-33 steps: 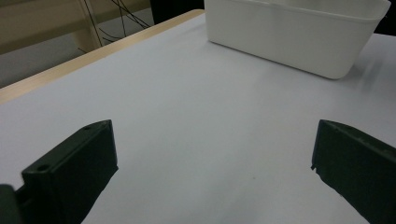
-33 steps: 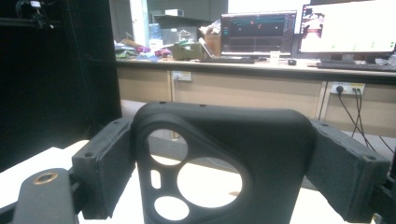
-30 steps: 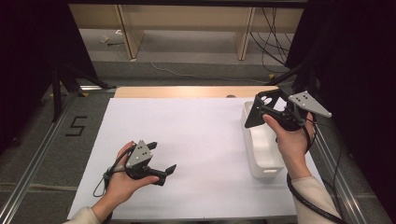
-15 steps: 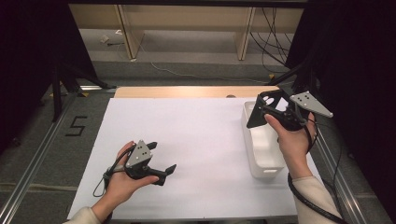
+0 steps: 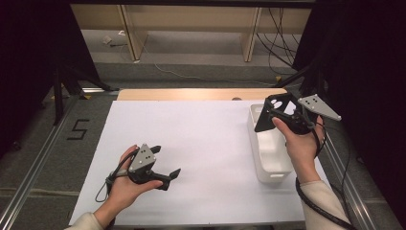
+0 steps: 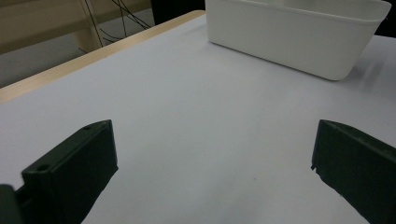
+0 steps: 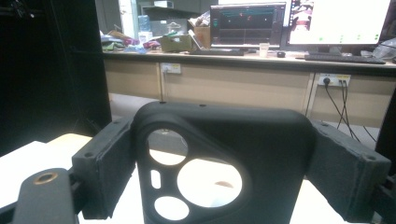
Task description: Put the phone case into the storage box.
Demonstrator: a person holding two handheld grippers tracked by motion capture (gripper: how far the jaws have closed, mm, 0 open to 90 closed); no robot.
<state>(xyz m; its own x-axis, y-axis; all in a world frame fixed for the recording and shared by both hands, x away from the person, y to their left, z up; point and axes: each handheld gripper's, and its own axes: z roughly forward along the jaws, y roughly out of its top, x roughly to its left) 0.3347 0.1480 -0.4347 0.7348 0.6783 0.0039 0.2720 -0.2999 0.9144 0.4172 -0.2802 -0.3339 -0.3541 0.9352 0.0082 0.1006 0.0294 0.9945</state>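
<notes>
A black phone case with round camera cutouts stands upright, raised above the white bin.

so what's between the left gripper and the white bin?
Nothing: in the left gripper view, bare white table runs from the open left gripper to the white bin. The high view agrees.

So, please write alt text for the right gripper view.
A black phone case with camera cutouts is clamped between the right tongs. Behind it are a wooden desk and two lit monitors.
</notes>
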